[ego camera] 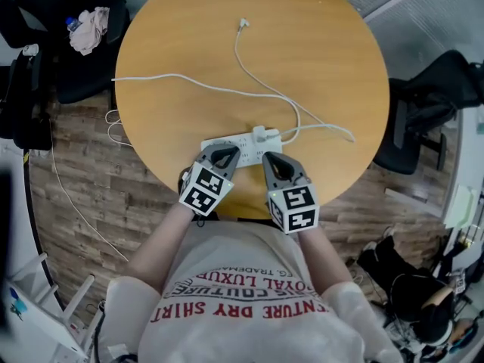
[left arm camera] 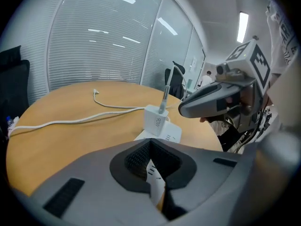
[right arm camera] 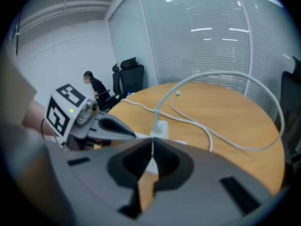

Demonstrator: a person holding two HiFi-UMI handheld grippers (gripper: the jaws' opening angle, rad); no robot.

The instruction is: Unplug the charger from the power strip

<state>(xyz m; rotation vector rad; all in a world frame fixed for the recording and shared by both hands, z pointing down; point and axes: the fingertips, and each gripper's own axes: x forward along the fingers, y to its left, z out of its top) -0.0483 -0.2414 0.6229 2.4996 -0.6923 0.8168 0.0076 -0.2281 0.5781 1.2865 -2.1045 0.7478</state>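
Both hands out front, side by side at the near edge of the table [ego camera: 189,44], grippers pitched down toward the strip [ego camera: 234,144]

Left gripper [ego camera: 219,151]: tips over the strip's near left part, jaws together, nothing between them; its own view shows the strip through the slot below the tips. Can't tell if it touches the strip

Right gripper [ego camera: 274,159]: tips just beside the strip's right end, near side of the charger [ego camera: 265,134], jaws closed, empty

Charger is plugged into the strip, upright, cable leaving its top; it sits ahead of both grippers, apart from both

Counts:
- 2 grippers, each with 1 marker cube
- 1 strip
- 1 charger
- 2 white cables: cable A [ego camera: 174,78] runs left off the table edge, cable B [ego camera: 240,51] ends in a loose connector at the far side
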